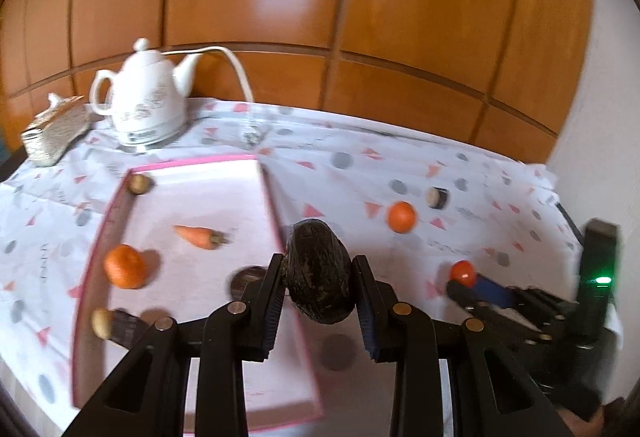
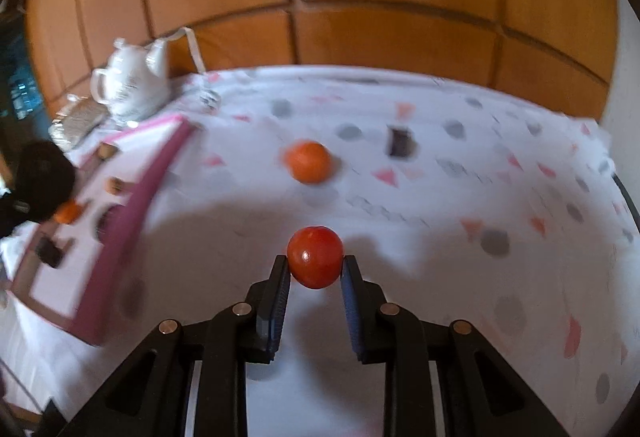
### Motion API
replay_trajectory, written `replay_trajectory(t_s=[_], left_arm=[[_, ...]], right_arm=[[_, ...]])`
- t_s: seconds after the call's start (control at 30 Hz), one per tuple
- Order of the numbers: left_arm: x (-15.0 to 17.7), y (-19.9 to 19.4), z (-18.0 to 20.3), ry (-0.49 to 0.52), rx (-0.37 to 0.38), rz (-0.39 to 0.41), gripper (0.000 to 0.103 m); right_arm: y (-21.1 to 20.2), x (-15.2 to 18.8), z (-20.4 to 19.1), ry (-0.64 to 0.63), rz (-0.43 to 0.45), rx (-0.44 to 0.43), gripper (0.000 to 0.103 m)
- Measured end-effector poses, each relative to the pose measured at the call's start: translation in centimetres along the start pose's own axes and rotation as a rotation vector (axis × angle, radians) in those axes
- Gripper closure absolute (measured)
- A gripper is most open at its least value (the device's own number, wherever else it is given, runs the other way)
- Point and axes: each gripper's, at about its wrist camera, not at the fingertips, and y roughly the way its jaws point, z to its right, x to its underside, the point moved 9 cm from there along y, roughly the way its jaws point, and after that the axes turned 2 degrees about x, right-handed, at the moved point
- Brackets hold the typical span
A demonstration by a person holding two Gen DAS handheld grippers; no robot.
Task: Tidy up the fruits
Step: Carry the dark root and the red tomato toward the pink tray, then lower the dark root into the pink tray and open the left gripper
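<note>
My left gripper [image 1: 318, 271] is shut on a dark avocado [image 1: 319, 271] and holds it above the right rim of the pink tray [image 1: 272, 197]. The tray holds an orange tangerine [image 1: 125, 266], a carrot [image 1: 198, 236] and some small brown pieces. My right gripper [image 2: 315, 264] is shut on a red tomato [image 2: 315, 257] and holds it above the cloth; it also shows in the left wrist view [image 1: 464, 275]. Another tangerine [image 2: 309, 162] lies on the cloth beyond it, also seen in the left wrist view [image 1: 401, 216].
A white kettle [image 1: 146, 97] with a cord stands at the back left, next to a shiny packet [image 1: 54, 135]. A small dark roll [image 1: 437, 197] lies on the patterned tablecloth [image 1: 500, 229]. Wooden panels close the back.
</note>
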Motion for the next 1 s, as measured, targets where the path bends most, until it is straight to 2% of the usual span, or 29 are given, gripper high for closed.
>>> replay_trajectory(t_s=[0.23, 0.53, 0.83, 1.0], left_arm=[[0.0, 0.1, -4.4, -0.060, -0.076, -0.008, 0.070], [0.7, 0.3, -8.1, -0.116, -0.136, -0.020, 0.070], [0.9, -0.5, -12.3, -0.206, -0.164, -0.014, 0.070], [0.9, -0.7, -14.8, -0.269, -0.148, -0.022, 0.070]], right_arm=[[-0.9, -1.6, -5.6, -0.074, 0.003, -0.116, 0.077], [-1.3, -2.4, -12.4, -0.160, -0.019, -0.258, 0.077], [-1.4, -2.4, -16.9, -0.203, -0.072, -0.369, 0.077], [-0.8, -2.2, -18.6, -0.211, -0.106, -0.399, 0.077]])
